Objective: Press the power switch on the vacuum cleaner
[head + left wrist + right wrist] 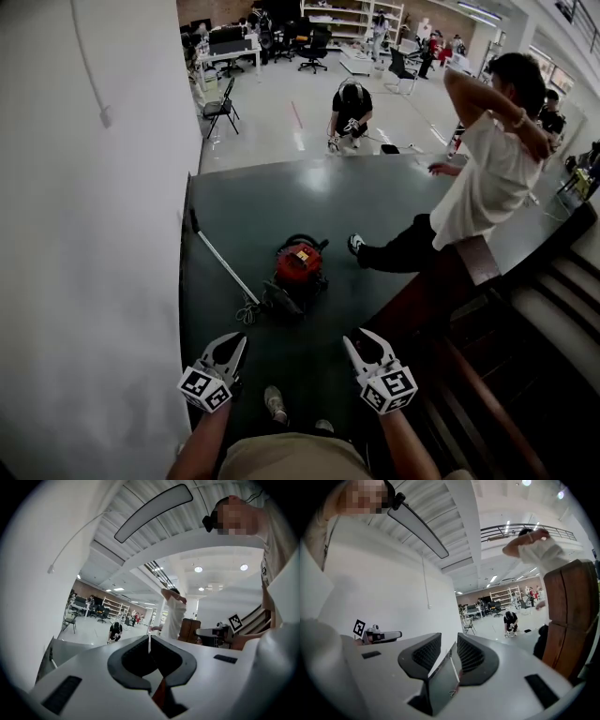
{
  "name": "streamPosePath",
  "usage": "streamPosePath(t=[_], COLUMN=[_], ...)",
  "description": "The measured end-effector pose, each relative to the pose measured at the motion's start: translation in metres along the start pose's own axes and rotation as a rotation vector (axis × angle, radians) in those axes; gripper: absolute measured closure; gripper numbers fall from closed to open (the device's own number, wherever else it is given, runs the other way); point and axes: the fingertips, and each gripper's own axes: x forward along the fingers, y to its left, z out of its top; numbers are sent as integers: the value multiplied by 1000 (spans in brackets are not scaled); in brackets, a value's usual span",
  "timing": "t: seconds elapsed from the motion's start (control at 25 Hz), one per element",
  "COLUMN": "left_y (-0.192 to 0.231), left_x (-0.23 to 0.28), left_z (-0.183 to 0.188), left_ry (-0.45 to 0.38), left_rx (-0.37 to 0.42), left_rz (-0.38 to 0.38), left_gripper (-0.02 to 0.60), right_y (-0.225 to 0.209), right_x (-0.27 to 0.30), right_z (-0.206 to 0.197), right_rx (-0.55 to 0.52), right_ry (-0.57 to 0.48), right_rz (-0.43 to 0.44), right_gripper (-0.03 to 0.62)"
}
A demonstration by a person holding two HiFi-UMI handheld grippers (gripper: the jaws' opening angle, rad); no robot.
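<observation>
The vacuum cleaner [298,267] sits on the dark floor, well ahead of both grippers and roughly midway between them. The left gripper [230,345] is empty, its jaws meeting at the tips. The right gripper [359,339] is partly open around nothing. A hard push could skid or tip the canister. The parted jaws could straddle the switch. The looped cord [249,310] ahead of the left gripper could snag.

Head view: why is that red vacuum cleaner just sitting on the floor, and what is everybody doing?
Someone is standing with a tool in each hand, the left tool and the right tool, and both are empty. The round red vacuum cleaner sits on the dark green floor in front of them. Neither tool touches it yet, so its switch is not being pressed. A person in a white shirt sits nearby with one leg stretched out.
</observation>
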Motion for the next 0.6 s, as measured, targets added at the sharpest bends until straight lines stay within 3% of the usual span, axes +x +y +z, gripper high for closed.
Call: streamPosePath(t=[0.36, 0.6], left_y=[57, 65], left_x=[24, 56], left_z=[12, 10], left_ry=[-9, 5], left_rx=[0, 0], left_rz=[-69, -86], left_gripper=[575, 575], right_y=[5, -18], right_x=[56, 72], right_z=[4, 5], right_rx=[-35, -22], right_ry=[-16, -12], right_rz=[-63, -76], right_gripper=[494, 493])
